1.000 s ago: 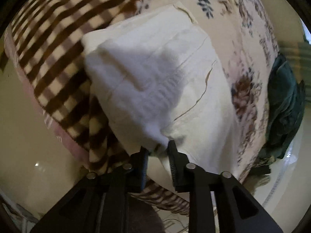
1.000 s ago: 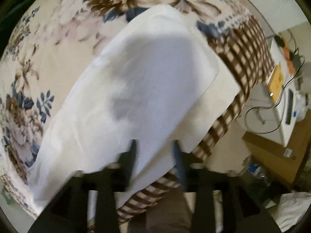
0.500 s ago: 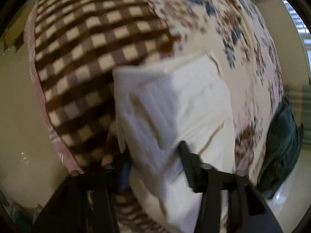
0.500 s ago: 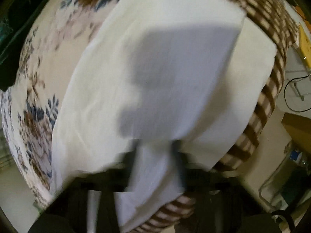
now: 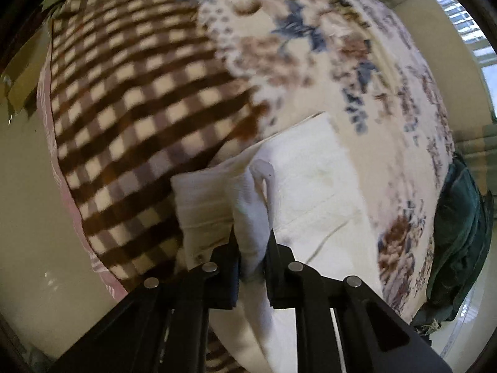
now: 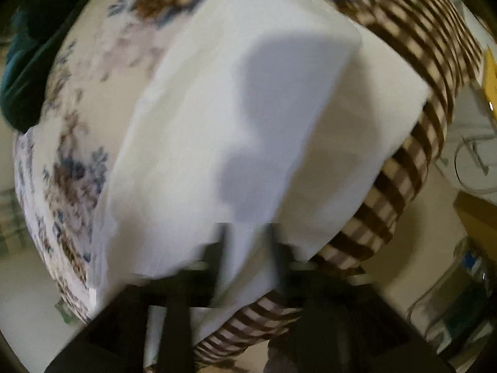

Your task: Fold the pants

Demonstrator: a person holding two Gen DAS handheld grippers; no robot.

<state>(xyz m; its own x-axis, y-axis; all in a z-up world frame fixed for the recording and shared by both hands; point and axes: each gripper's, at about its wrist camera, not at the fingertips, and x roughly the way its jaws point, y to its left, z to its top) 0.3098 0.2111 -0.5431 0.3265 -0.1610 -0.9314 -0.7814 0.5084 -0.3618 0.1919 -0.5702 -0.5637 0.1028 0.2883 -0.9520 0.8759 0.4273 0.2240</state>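
A bed fills both views, covered by a cream floral spread [image 5: 357,71] with a brown-and-cream checked blanket [image 5: 133,105] laid along one side; pale floor shows beyond the edges.

The left gripper [image 5: 251,239] is clamped on a bunched fold of the white pants [image 5: 313,180], its jaws having just been closing with the cloth pinched between them. The gathered fabric rises from the jaws in a narrow ridge, and beyond it the pants lie flat across the seam where blanket meets spread. A dark green cloth [image 5: 459,227] is heaped at the bed's far right edge.

In the blurred right wrist view, the right gripper [image 6: 248,233] has white pants [image 6: 236,118] fabric between its jaws, which have just been opening; I cannot tell whether the pads press on it. The pants spread away from it, partly doubled over, overhanging the checked blanket [image 6: 403,168].
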